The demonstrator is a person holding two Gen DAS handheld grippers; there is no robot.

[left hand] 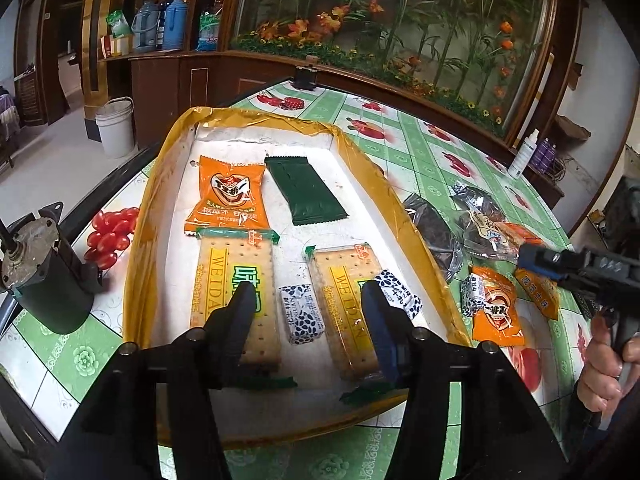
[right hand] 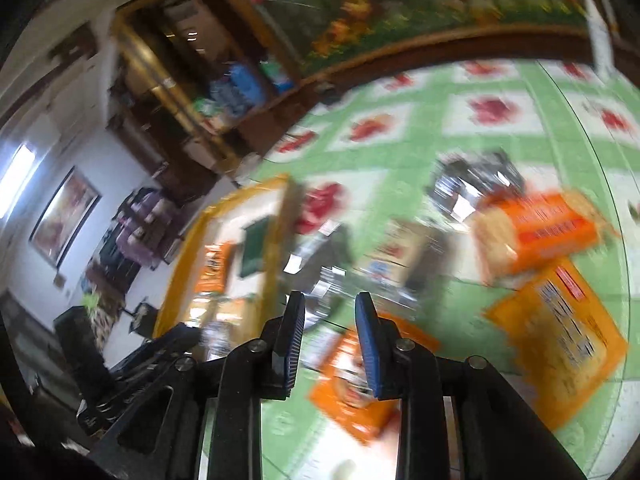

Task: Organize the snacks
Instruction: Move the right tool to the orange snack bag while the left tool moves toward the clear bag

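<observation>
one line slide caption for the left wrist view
Open left gripper over a yellow-rimmed tray holding cracker packs, beside loose snacks.

A lived-in family home: a worktop (left hand: 404, 140) under a green checked oilcloth printed with fruit stands before a dark wooden cabinet (left hand: 168, 76) holding blue thermos flasks (left hand: 174, 20), beside a large glass-fronted display of artificial flowers (left hand: 400, 12); a white plastic bucket (left hand: 115, 126) sits on the floor, a framed picture (right hand: 64, 220) on the wall.

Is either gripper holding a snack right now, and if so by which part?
Neither. The left gripper stands open over the tray; the right gripper has empty, slightly parted jaws.
</observation>
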